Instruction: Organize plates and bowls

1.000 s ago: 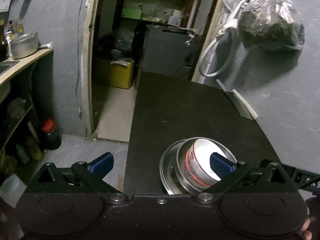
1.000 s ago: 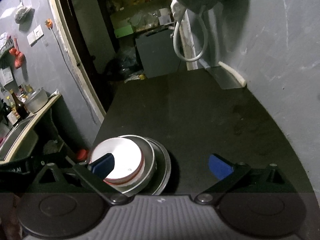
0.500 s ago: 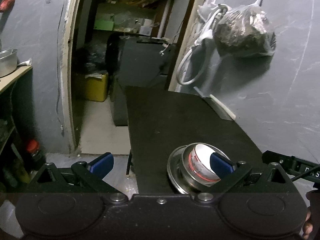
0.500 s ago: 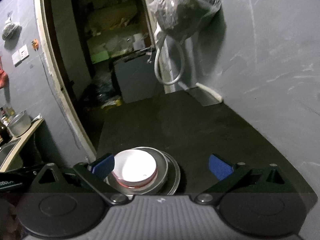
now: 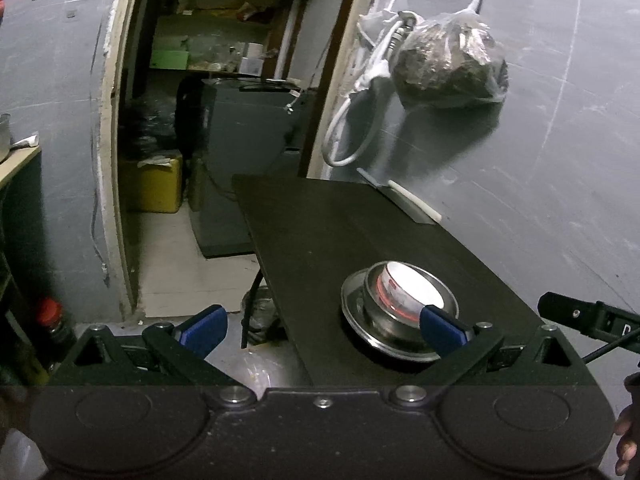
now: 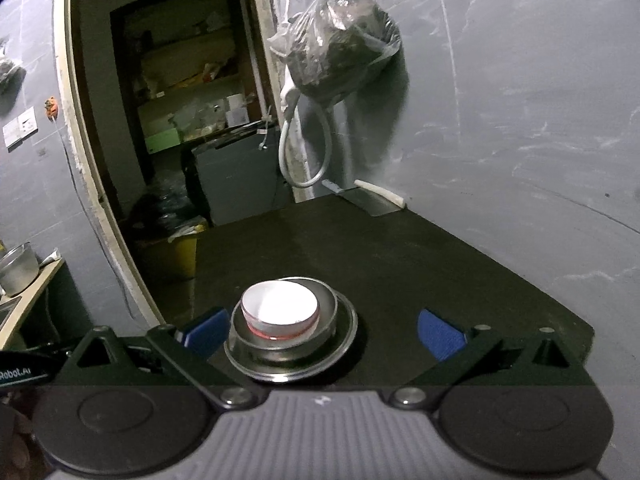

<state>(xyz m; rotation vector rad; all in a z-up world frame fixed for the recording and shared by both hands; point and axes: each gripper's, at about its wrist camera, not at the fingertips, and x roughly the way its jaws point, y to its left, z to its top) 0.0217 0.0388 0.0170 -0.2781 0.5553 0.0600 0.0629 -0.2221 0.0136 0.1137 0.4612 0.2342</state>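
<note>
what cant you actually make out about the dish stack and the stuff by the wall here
- White bowl inside: blown out by glare in both views.
- Metal plate near rim: covered by the left gripper finger in the left wrist view.
- Hanging bag contents: blurred behind crinkled plastic.
- Knife blade edge: too small and dim.

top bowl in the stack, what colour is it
White inside, with a red band round its base; the bowl shows best in the right wrist view.

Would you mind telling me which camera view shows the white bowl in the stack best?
The right wrist view: the white bowl sits unobstructed between the open fingers, its whole rim visible. In the left wrist view the same bowl is partly hidden behind a blue fingertip.
</note>
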